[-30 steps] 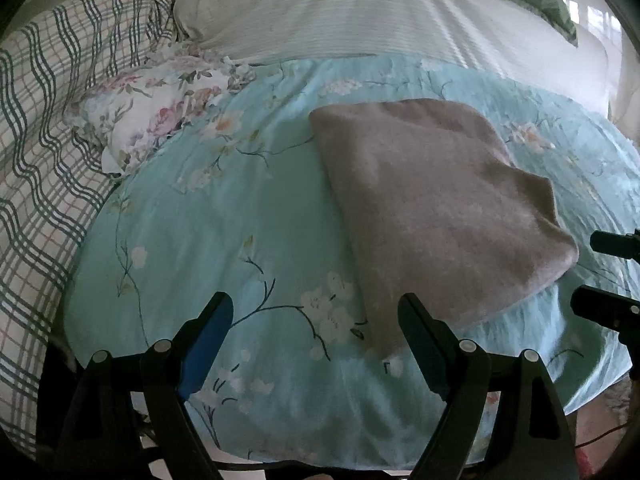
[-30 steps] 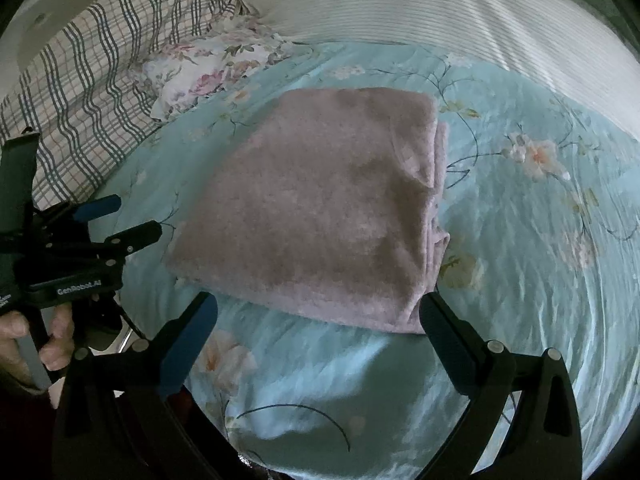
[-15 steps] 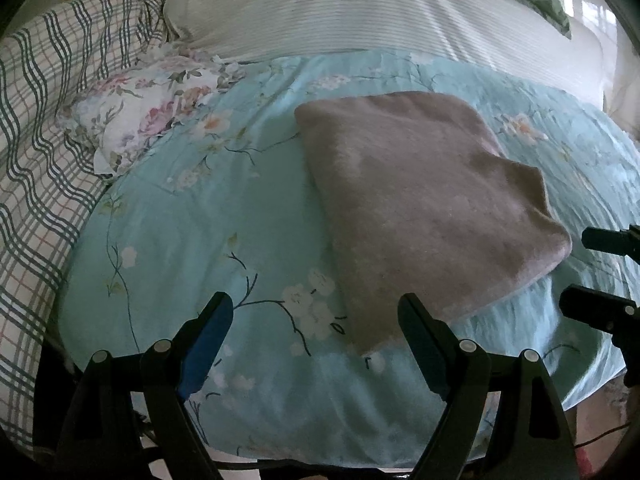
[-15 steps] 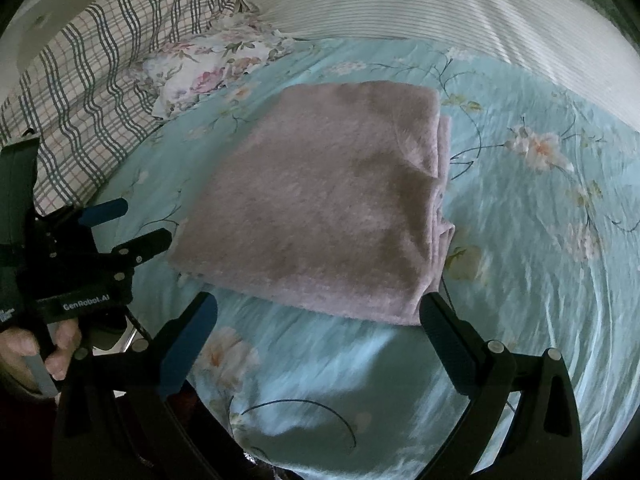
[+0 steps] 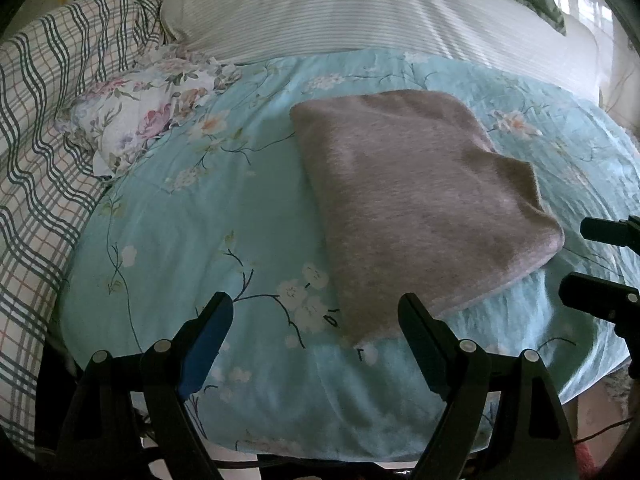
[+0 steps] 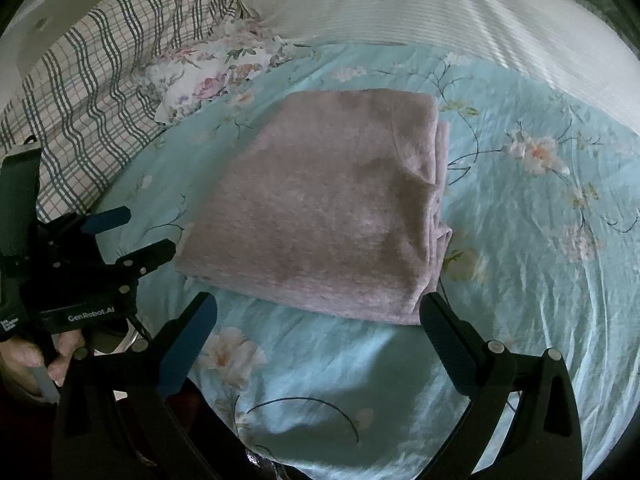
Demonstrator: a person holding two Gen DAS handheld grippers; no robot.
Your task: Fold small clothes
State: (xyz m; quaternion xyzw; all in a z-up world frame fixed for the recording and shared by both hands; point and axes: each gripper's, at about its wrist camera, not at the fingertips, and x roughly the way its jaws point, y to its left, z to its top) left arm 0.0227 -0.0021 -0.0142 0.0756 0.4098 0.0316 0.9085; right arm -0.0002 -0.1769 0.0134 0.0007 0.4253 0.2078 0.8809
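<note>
- Lying folded on the bed, the mauve knit garment [image 6: 320, 216] sits as a flat rectangle on the light blue floral quilt [image 6: 520, 240], near the quilt's front edge.
- Left tool [image 5: 316, 320]: fingers spread wide, nothing between them, poised over the quilt at the garment's near left corner without touching it.
- Right tool [image 6: 320, 320]: fingers also spread wide and empty, facing the garment's near edge; its right finger [image 6: 440, 324] sits just beside the near right corner.
- Layered edges show stacked along the garment's right side in the right wrist view, slightly uneven; the fold reads as done or close to done.
- Judged risk: pinching only the top layer at the near edge would peel the fold open when lifted.
- Judged risk: a low finger could snag the quilt along with the knit and drag the bundle toward the bed's edge.
- Judged risk: the soft, thick knit may sag or slide if lifted from one corner only.
- A floral cloth [image 5: 132, 128] and a plaid cloth [image 5: 48, 128] lie well apart to the left; a striped pillow [image 5: 360, 12] lies behind.
</note>
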